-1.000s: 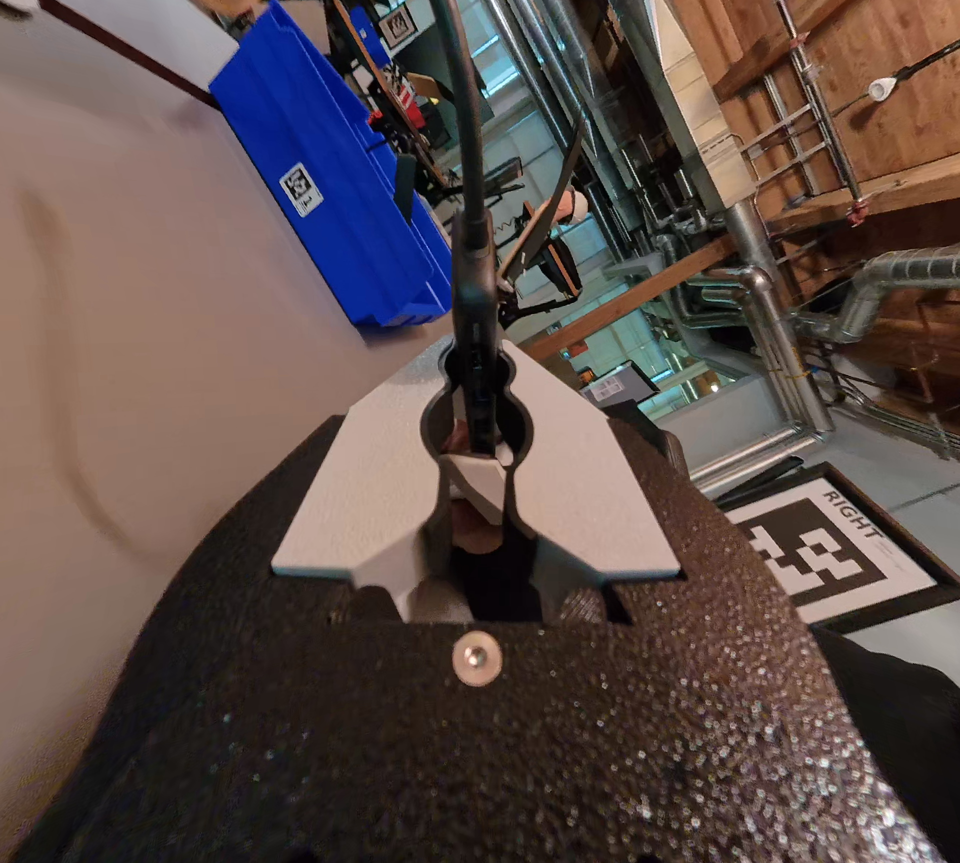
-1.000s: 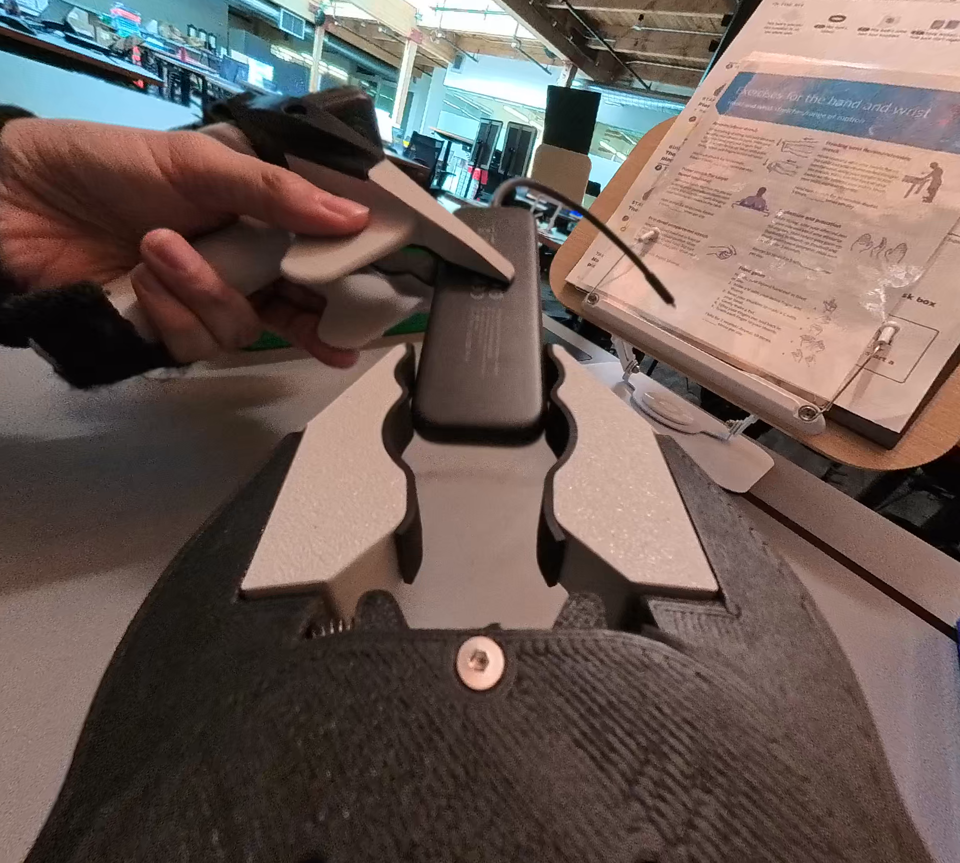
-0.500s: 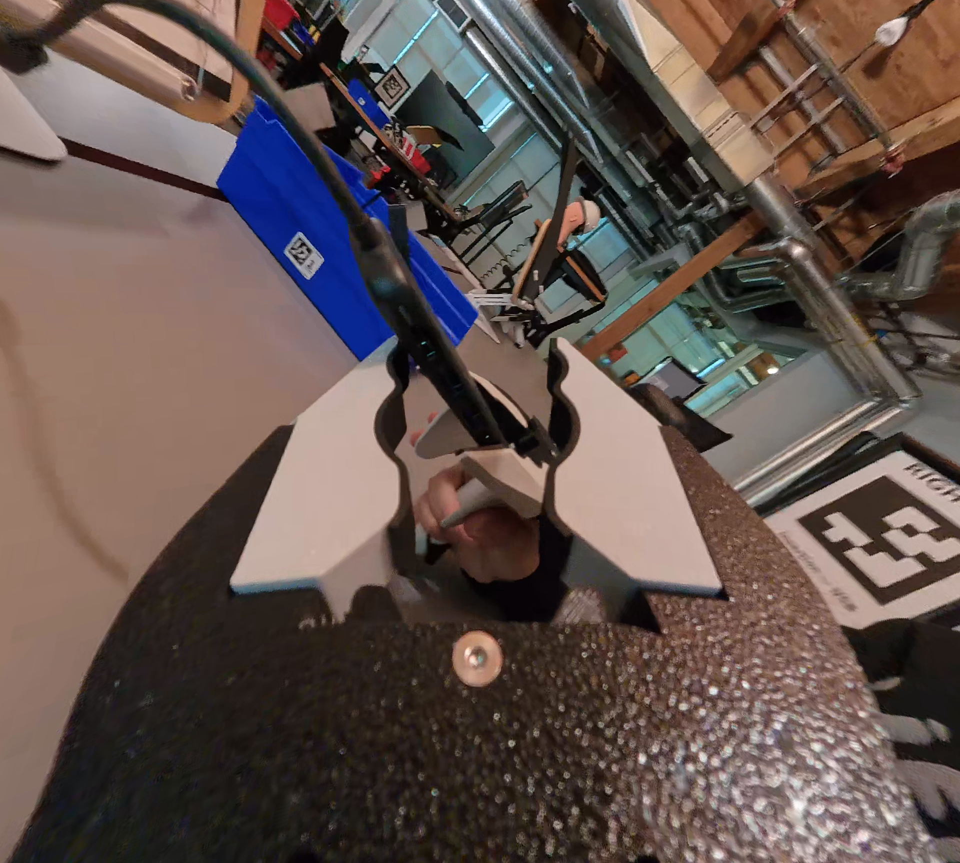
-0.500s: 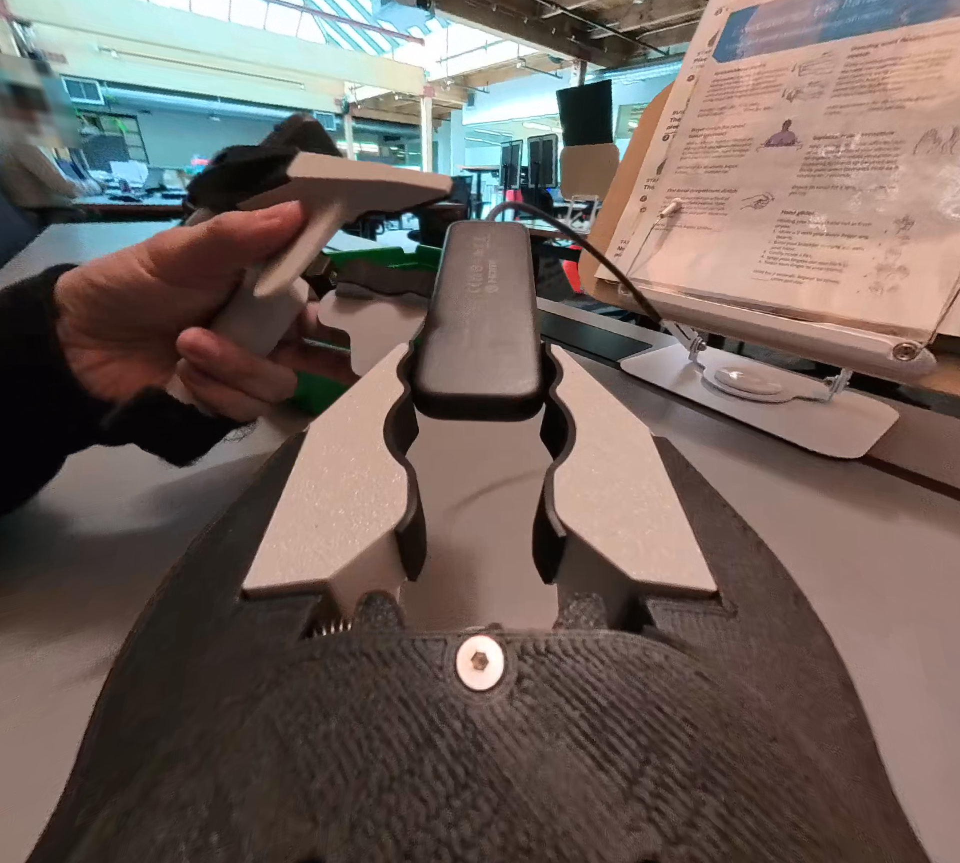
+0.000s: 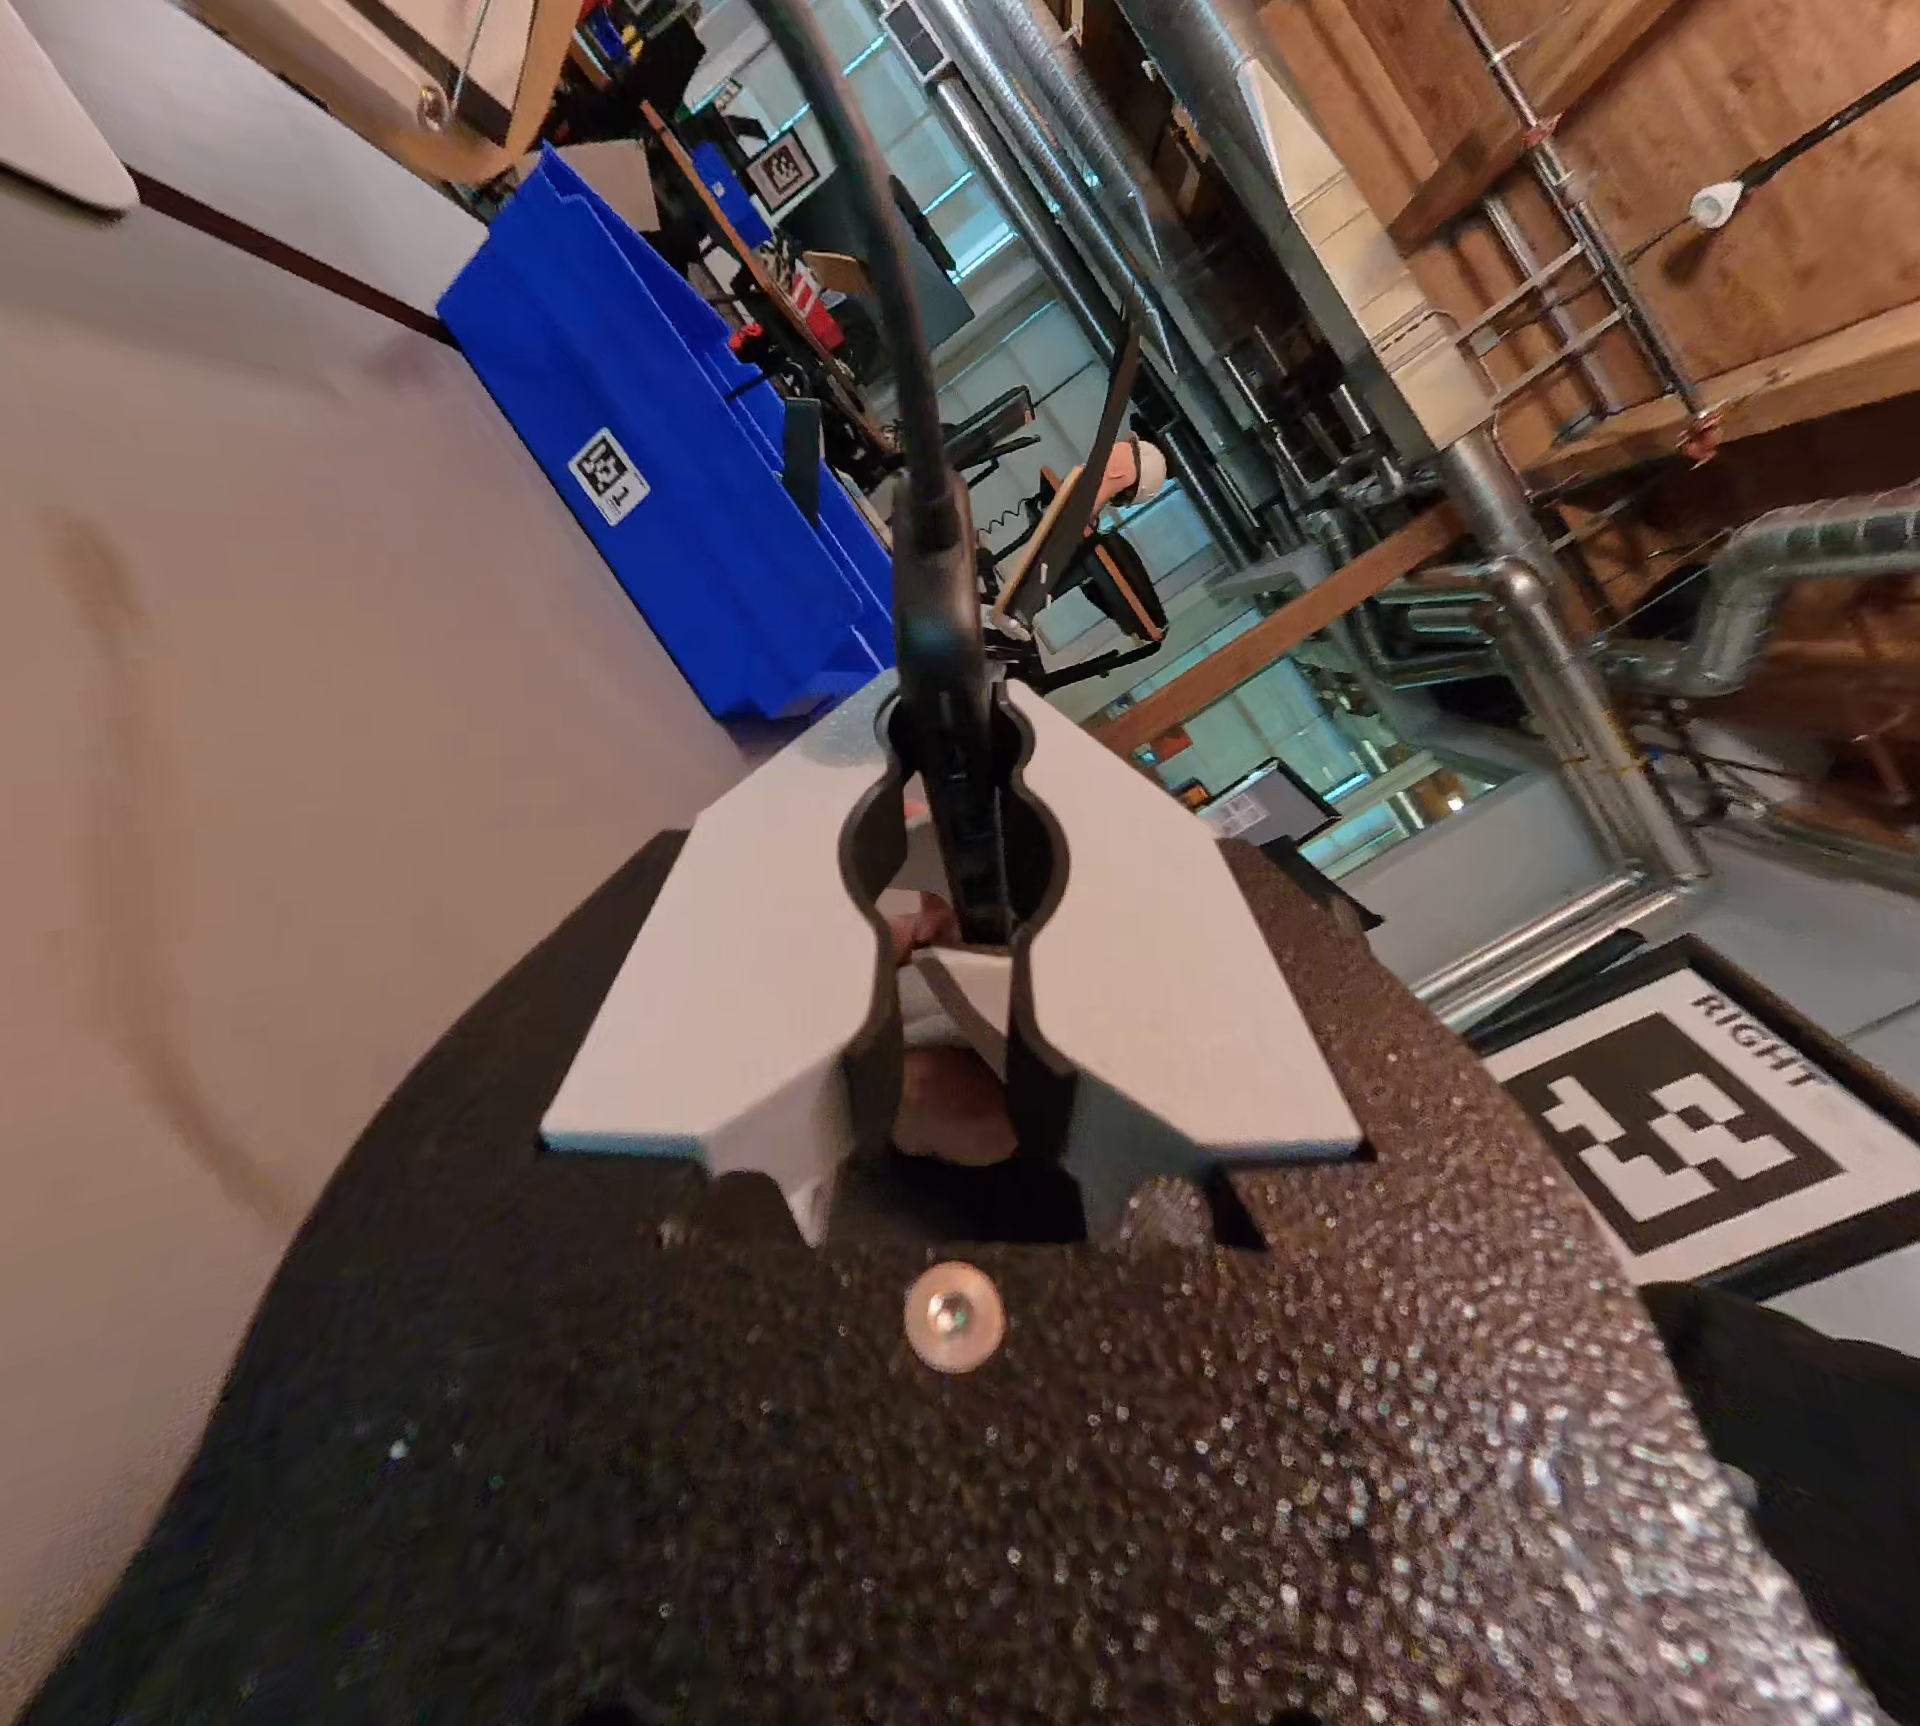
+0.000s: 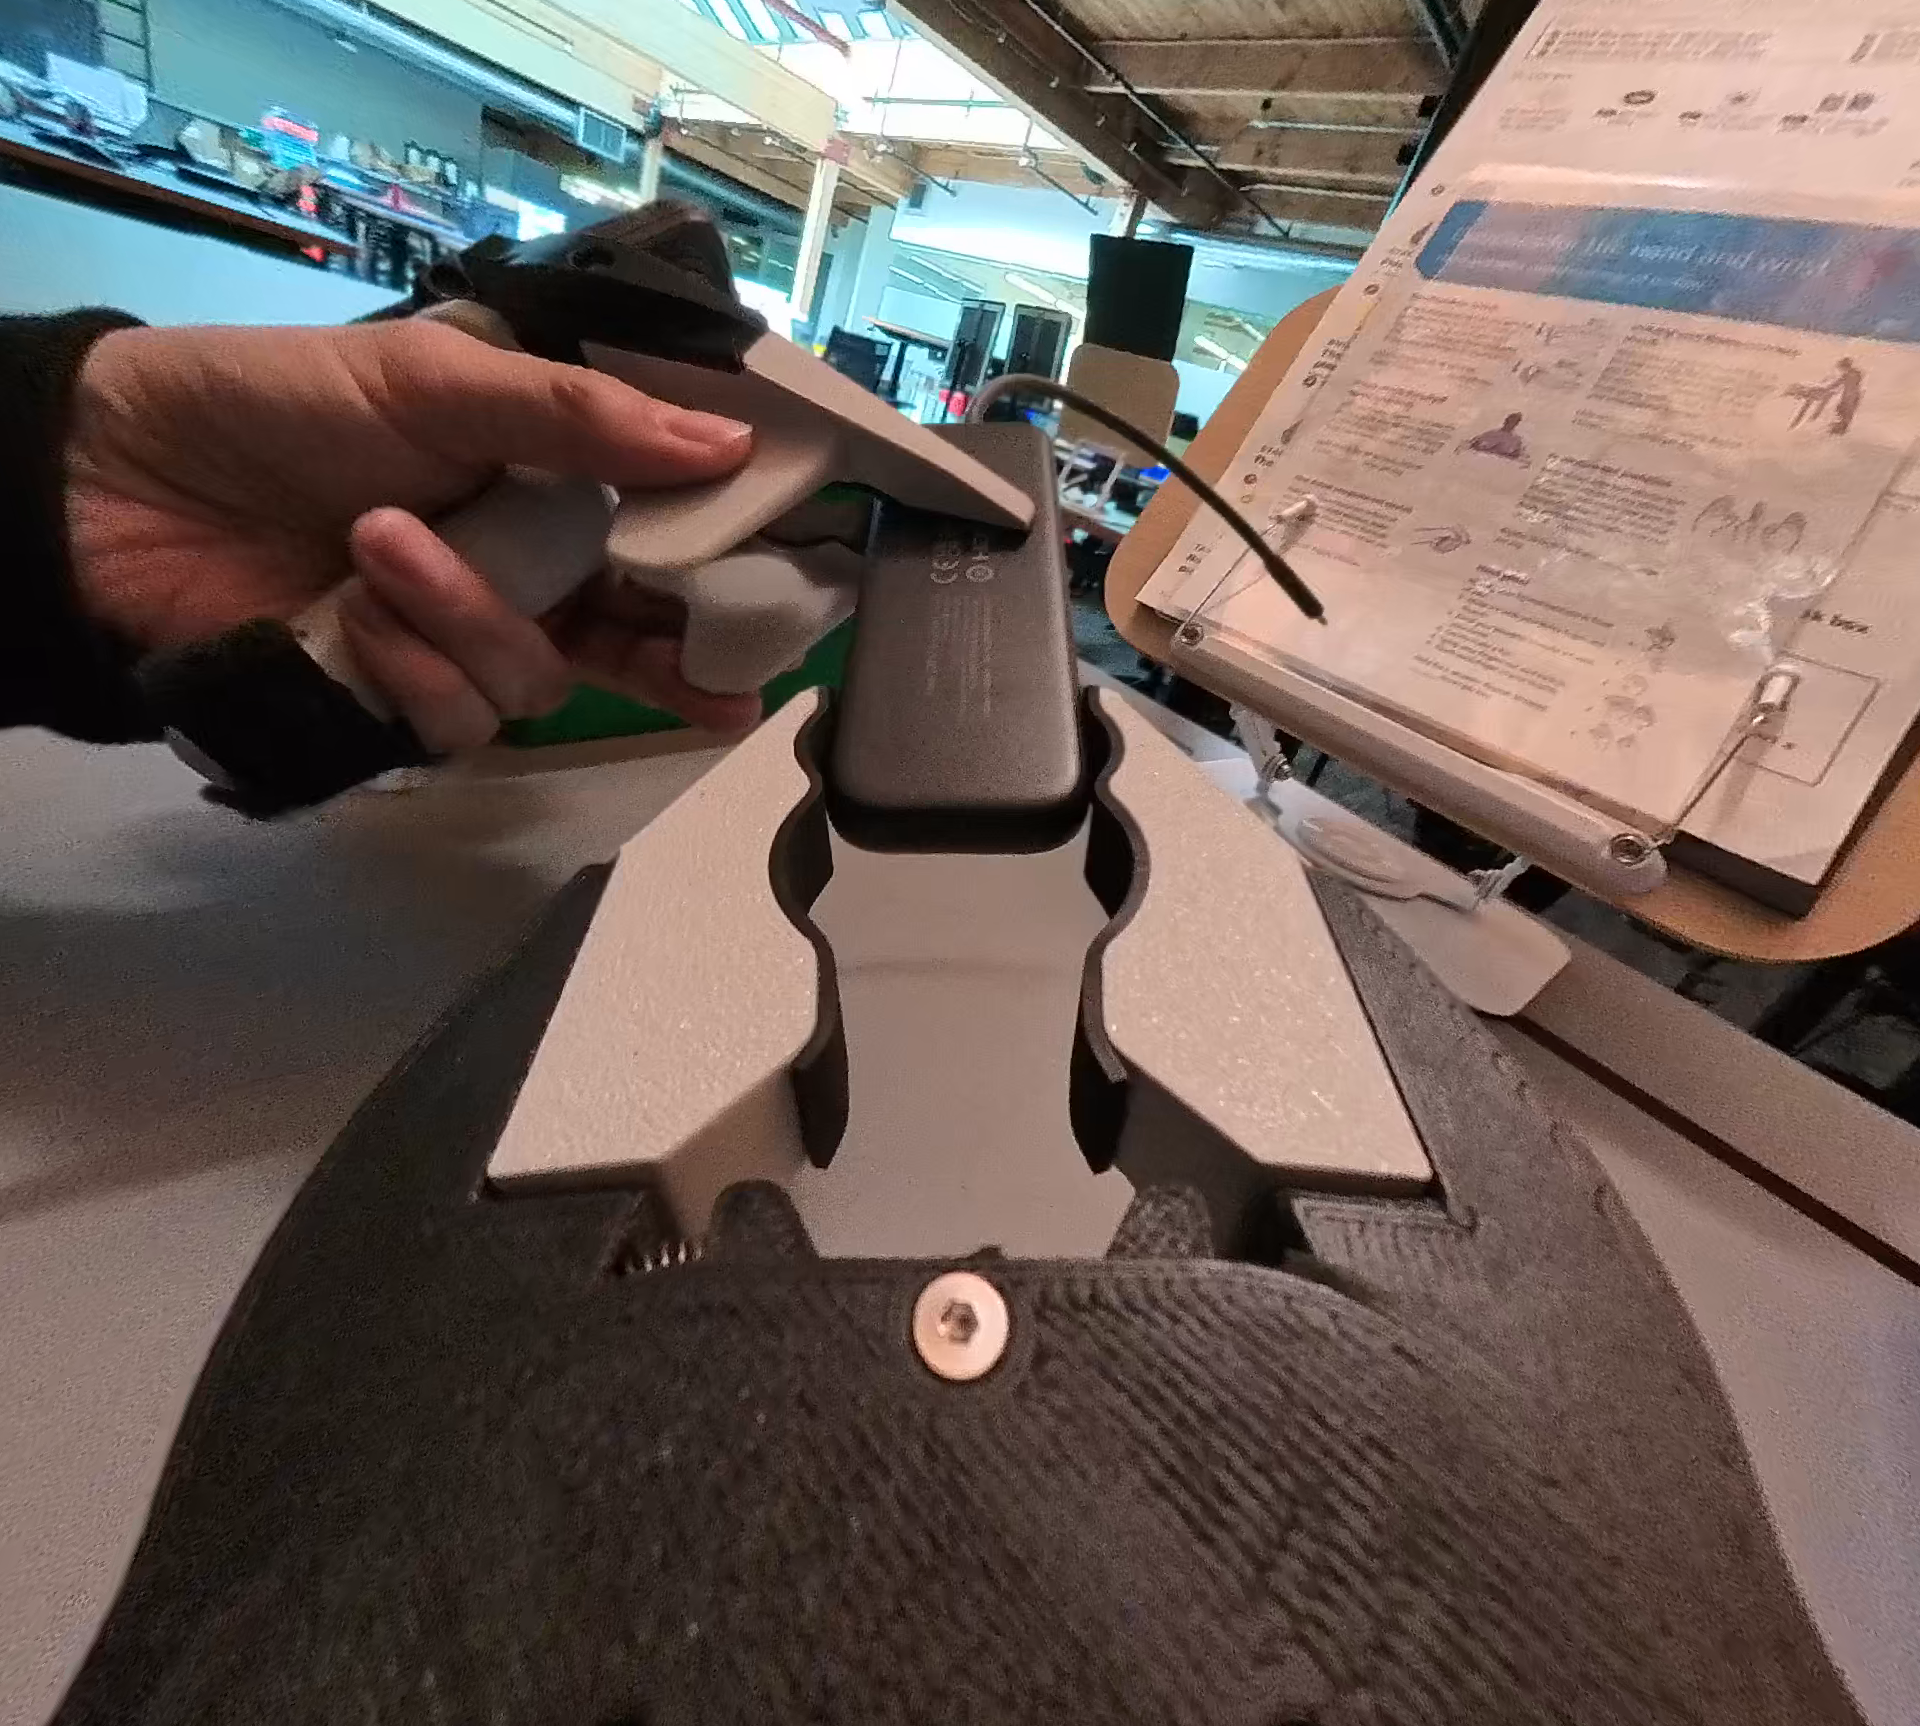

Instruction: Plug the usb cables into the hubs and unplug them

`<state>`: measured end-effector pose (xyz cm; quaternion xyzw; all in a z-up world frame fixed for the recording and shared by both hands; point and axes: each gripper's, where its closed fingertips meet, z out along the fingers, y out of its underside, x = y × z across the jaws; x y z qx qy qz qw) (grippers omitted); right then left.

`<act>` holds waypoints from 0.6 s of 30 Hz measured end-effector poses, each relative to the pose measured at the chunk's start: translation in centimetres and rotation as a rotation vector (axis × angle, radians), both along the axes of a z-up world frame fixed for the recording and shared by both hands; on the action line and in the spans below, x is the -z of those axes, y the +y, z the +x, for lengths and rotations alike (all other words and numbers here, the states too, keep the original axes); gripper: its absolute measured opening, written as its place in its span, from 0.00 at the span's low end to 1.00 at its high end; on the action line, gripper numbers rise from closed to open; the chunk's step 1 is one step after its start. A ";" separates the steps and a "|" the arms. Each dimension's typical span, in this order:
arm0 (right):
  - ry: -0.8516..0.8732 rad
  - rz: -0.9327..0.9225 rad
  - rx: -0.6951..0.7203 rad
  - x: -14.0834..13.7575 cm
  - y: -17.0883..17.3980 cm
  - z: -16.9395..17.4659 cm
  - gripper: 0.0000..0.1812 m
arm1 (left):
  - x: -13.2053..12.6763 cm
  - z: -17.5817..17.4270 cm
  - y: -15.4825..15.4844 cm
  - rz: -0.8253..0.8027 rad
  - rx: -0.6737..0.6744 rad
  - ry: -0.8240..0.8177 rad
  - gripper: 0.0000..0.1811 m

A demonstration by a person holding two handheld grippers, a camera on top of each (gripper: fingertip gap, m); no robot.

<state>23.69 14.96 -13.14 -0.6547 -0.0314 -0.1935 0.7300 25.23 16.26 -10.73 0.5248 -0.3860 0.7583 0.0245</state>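
USB hub (image 6: 954, 637) clamped between the right hand-held gripper (image 6: 954, 746) fingertips

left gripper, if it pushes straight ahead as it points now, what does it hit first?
The hub. The left gripper is shut on its thin edge, so pushing on drives it against the hub, which the right gripper holds.

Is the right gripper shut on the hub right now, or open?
Shut on it: the right gripper clamps the hub near end, both fingers against its sides.

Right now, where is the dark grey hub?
In the right wrist view the dark grey rectangular hub sits at centre, clamped between the right gripper jaws, with the left gripper closing on its far end.
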 end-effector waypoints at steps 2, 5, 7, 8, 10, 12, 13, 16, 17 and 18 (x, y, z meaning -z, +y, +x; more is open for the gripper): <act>0.010 0.025 0.000 -0.2 -0.1 0.1 0.25 | 0.0 0.0 -0.2 -0.015 0.011 0.015 0.05; 0.023 0.045 -0.006 -0.4 0.0 0.2 0.27 | 0.0 0.0 -0.1 -0.037 0.013 0.037 0.05; 0.002 0.047 0.002 -0.6 0.1 0.2 0.26 | 0.0 0.0 0.1 -0.060 0.017 0.048 0.05; -0.017 0.052 0.006 -0.7 0.1 0.1 0.25 | 0.0 -0.1 0.1 -0.080 0.024 0.052 0.05; -0.025 0.058 0.008 -0.9 0.1 0.0 0.25 | 0.0 0.0 0.2 -0.107 0.028 0.062 0.05; -0.027 0.056 0.006 -1.0 0.1 0.0 0.25 | -0.1 0.0 0.2 -0.124 0.032 0.064 0.05; -0.036 0.062 0.011 -1.2 0.0 -0.1 0.25 | -0.2 0.0 0.1 -0.130 0.033 0.062 0.05; 0.003 0.055 0.021 -1.7 0.0 -0.1 0.25 | -0.5 0.1 0.3 -0.087 0.006 0.028 0.07; 0.016 0.060 0.028 -1.8 0.0 -0.2 0.25 | -0.7 0.1 0.3 -0.066 -0.004 0.016 0.07; 0.034 0.069 0.026 -2.0 0.1 -0.3 0.25 | -0.9 0.1 0.3 -0.035 -0.017 -0.003 0.08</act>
